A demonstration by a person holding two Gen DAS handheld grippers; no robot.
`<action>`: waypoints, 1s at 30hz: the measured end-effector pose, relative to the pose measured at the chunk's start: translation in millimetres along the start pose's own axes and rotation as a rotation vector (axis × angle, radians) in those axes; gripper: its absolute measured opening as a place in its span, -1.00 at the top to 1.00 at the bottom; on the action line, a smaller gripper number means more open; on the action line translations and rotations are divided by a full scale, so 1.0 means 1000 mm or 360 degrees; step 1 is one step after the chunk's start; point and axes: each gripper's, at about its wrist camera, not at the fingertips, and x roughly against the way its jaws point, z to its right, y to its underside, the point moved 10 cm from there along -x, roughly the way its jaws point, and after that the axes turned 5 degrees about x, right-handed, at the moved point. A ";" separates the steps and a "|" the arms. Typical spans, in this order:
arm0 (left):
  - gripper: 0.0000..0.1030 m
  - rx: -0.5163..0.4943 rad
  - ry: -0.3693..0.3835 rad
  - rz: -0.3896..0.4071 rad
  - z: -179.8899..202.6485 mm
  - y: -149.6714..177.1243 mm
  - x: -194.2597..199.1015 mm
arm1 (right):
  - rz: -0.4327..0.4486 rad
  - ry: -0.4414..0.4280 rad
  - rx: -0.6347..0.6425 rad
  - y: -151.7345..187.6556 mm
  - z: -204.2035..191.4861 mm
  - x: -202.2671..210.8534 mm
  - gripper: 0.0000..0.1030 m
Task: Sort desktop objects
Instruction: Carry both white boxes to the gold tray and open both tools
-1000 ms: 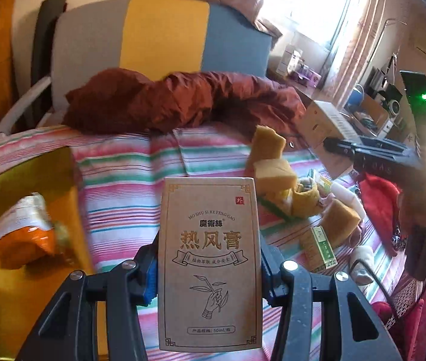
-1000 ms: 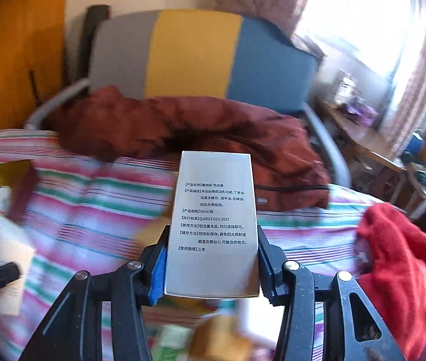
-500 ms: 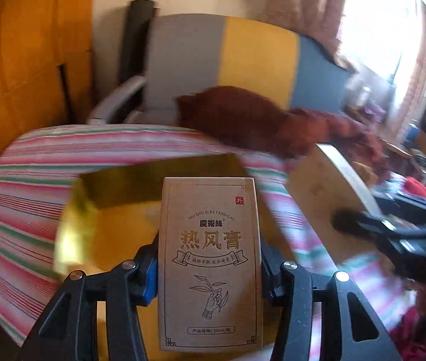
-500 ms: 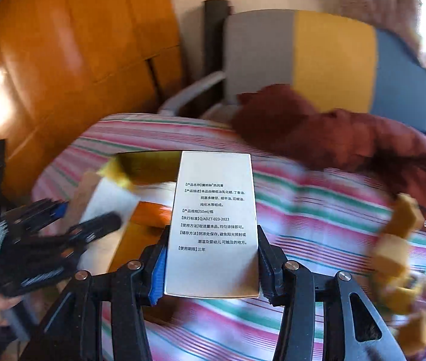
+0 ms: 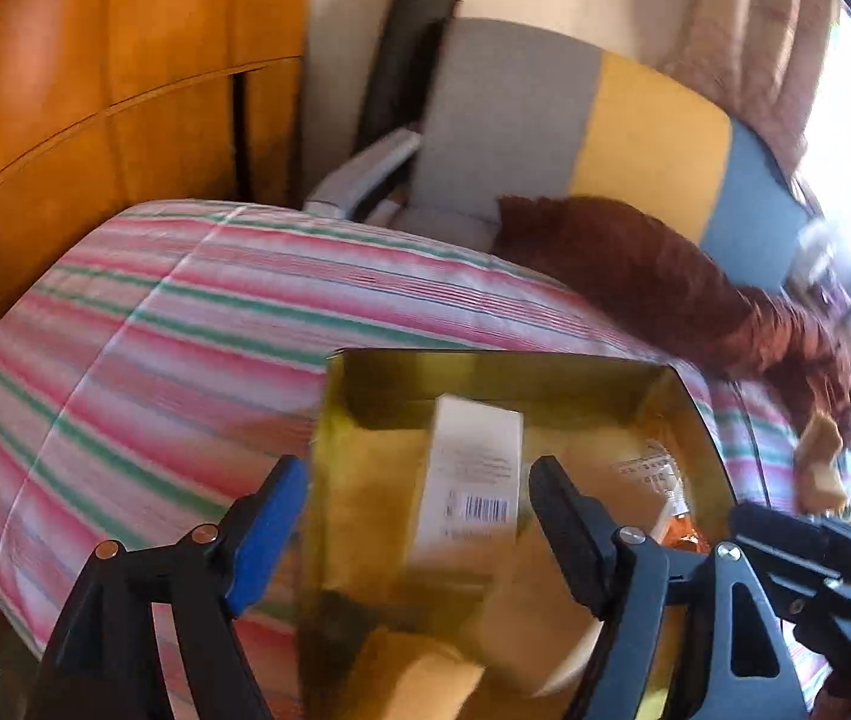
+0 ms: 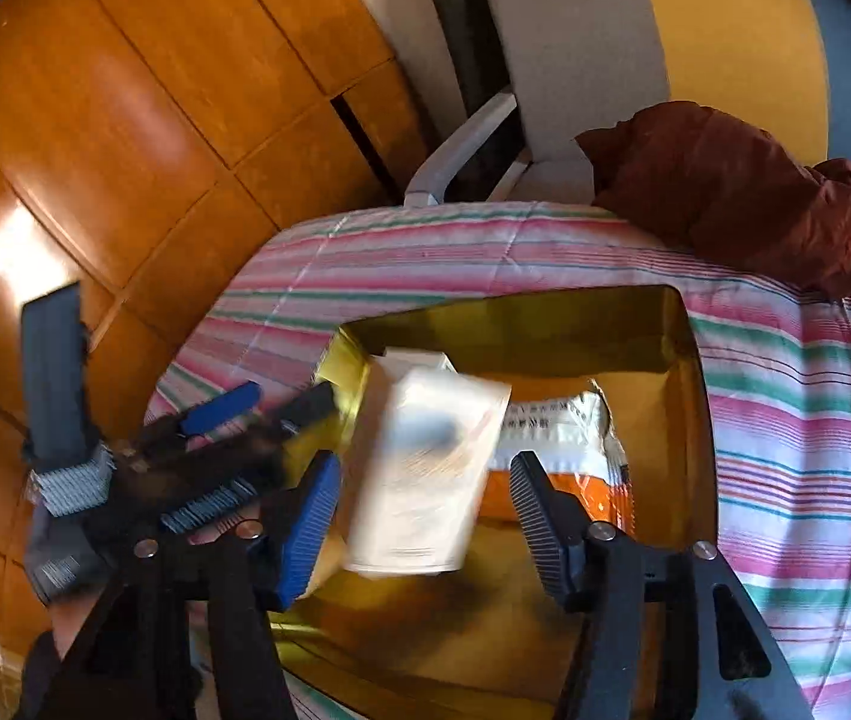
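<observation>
Cartons [image 6: 419, 468] and pouch [image 6: 569, 432] in tray [image 6: 689, 408], on bedspread [image 6: 797, 420]

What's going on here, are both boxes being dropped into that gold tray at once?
Yes, it looks that way. A person holds both grippers over the gold tray on the striped cloth. The left gripper has just opened, and its box lies in the tray, clear of the pads. The right gripper has also been opening; its pale box is blurred between the jaws, apparently dropping. An orange and white packet already lies inside.
</observation>
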 end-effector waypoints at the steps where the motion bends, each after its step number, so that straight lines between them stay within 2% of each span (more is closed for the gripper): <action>1: -0.51 0.0011 -0.0016 0.0013 -0.005 0.001 0.004 | -0.0016 0.0010 0.0008 0.007 0.002 0.000 -0.16; 6: -0.50 0.0028 -0.0019 0.0080 -0.008 0.020 0.028 | -0.0047 0.0059 0.0042 0.029 0.014 0.006 -0.17; 11: -0.49 -0.0004 0.0059 0.0085 0.011 0.041 0.045 | -0.0026 0.0132 0.0074 0.052 0.026 0.024 -0.34; 14: -0.49 -0.0012 0.0157 0.0064 0.028 0.053 0.052 | 0.0005 0.0207 0.0104 0.062 0.035 0.039 -0.38; 16: -0.49 -0.0026 0.0191 0.0051 0.040 0.061 0.054 | 0.0026 0.0255 0.0109 0.069 0.043 0.051 -0.52; 19: -0.49 -0.0023 0.0270 0.0010 0.058 0.075 0.056 | 0.0065 0.0315 0.0086 0.078 0.057 0.070 -0.62; 26: -0.51 -0.0133 0.0364 -0.0034 0.096 0.095 0.061 | 0.0124 0.0427 0.0001 0.106 0.098 0.108 -0.76; 30: -0.51 -0.0211 0.0386 -0.0077 0.116 0.104 0.059 | 0.0117 0.0489 -0.0064 0.124 0.123 0.122 -0.77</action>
